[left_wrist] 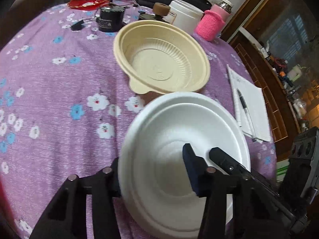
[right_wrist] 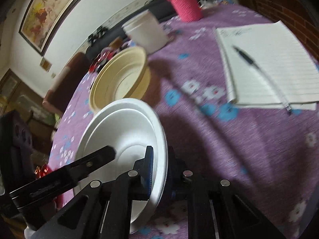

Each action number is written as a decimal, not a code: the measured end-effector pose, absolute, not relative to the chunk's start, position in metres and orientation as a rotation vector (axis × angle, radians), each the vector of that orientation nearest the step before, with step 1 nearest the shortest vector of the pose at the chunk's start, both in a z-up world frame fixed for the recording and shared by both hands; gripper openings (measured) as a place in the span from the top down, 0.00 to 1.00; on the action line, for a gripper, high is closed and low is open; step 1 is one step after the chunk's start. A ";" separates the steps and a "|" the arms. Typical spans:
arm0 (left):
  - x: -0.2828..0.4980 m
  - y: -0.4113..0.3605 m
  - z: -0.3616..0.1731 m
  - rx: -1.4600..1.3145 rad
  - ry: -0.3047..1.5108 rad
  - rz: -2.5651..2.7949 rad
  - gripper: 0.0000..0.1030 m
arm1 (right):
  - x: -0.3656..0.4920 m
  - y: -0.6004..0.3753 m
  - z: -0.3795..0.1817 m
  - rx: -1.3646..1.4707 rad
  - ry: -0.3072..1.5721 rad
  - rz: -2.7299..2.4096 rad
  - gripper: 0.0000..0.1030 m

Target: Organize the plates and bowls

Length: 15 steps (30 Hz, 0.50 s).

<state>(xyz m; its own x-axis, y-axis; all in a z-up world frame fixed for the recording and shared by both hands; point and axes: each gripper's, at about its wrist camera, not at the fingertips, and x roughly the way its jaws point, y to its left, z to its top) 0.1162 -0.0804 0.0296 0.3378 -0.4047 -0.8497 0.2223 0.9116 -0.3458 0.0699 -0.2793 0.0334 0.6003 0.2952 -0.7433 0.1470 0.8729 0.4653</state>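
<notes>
Left wrist view: the table [left_wrist: 59,99], under a purple flowered cloth, carries everything. The white foam bowl [left_wrist: 179,123] sits nearest the camera, and the beige bowl [left_wrist: 161,59] stands just beyond it, empty and upright.

Both tools are on the white bowl. The left gripper [left_wrist: 151,157] straddles its wall, one finger inside and the other hidden behind the rim, so I cannot tell whether it is pinching. The right gripper [right_wrist: 160,151] is clenched on the opposite rim, with the blue pad inside the bowl and the other finger outside.

The step in hand looks like nesting the white bowl into the beige one. Foam dents easily, so the pinch should be only firm enough to hold. Both hands should rise together to keep the rim level. The bowl should be centred over the beige bowl before it is lowered, and not let go until it is seated.

The right wrist view shows the white bowl tilted, with its near edge raised, which the left view hardly shows. It also gives the notepad [right_wrist: 269,59] and the pen [right_wrist: 249,59] lying on it in full. Only the left view shows the red dish [left_wrist: 88,1] at the table's far edge and the whole inside of the beige bowl.
</notes>
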 end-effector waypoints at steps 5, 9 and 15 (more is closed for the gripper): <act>0.111 -0.073 0.034 -0.154 1.143 -0.391 0.80 | 0.071 -0.274 0.035 0.488 0.932 0.085 0.87; 0.104 -0.067 0.041 -0.133 1.116 -0.363 0.80 | 0.072 -0.259 0.036 0.428 0.929 0.096 0.87; 0.091 -0.048 0.049 -0.133 1.091 -0.303 0.80 | 0.072 -0.243 0.039 0.403 0.901 0.174 0.87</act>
